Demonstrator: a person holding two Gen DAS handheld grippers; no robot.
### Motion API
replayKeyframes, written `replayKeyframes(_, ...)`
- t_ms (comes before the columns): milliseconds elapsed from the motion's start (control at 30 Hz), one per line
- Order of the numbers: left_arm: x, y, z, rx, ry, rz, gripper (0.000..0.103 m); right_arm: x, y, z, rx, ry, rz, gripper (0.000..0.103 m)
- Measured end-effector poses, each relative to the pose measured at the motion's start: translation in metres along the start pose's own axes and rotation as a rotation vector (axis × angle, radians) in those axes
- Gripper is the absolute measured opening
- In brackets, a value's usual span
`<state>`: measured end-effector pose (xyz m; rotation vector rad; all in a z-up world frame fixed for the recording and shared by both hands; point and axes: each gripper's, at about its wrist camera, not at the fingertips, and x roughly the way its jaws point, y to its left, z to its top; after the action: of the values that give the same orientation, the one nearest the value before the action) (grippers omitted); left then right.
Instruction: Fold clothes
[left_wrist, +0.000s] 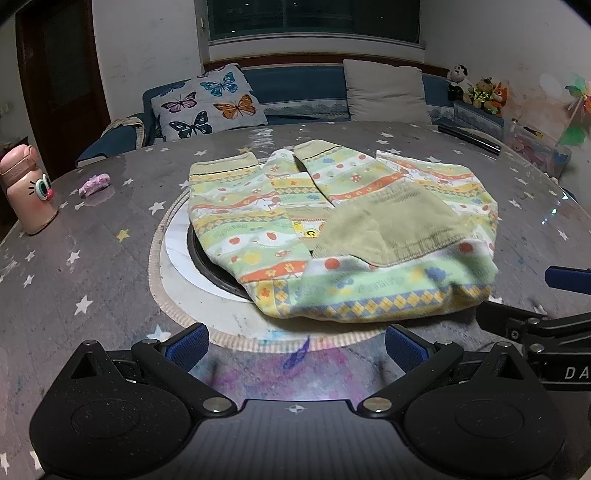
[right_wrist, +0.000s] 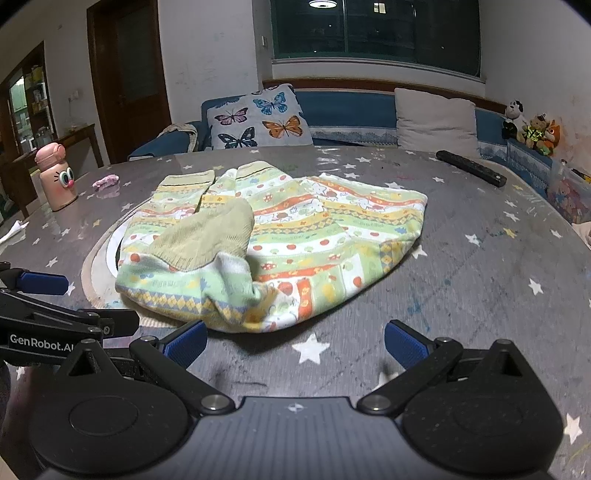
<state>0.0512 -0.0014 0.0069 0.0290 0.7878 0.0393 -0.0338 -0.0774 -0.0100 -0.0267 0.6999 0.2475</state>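
A child's patterned garment (left_wrist: 332, 229) in green, yellow and orange lies folded on the round table, with an olive ribbed cuff (left_wrist: 391, 229) turned over on top. It also shows in the right wrist view (right_wrist: 295, 243). My left gripper (left_wrist: 295, 349) is open and empty, just short of the garment's near edge. My right gripper (right_wrist: 295, 345) is open and empty, just short of the garment's near corner. The right gripper shows at the right edge of the left wrist view (left_wrist: 554, 314). The left gripper shows at the left edge of the right wrist view (right_wrist: 44, 306).
The grey star-print table (right_wrist: 480, 288) has a round inset (left_wrist: 177, 258) partly under the garment. A pink bottle (left_wrist: 27, 188) and a small pink toy (left_wrist: 95, 184) stand at the left. A black bar (right_wrist: 471, 168) lies at the far right. A sofa with cushions (left_wrist: 210, 101) is behind.
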Motion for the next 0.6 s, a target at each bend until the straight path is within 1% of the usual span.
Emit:
replayKeyframes(233, 0.005, 0.01, 0.008, -0.015, -0.003, 0.018, 0.103, 0.003, -0.001, 0.012, 0.0, -0.012, 0.028, 0.103)
replayKeyframes(500, 0.007, 0.027, 0.02, -0.04, -0.021, 0.051, 0.103, 0.013, 0.003, 0.037, -0.04, -0.029, 0.103, 0.103)
replayKeyframes(600, 0.007, 0.035, 0.024, -0.054, -0.029, 0.063, 0.103, 0.02, 0.008, 0.044, -0.062, -0.03, 0.124, 0.101)
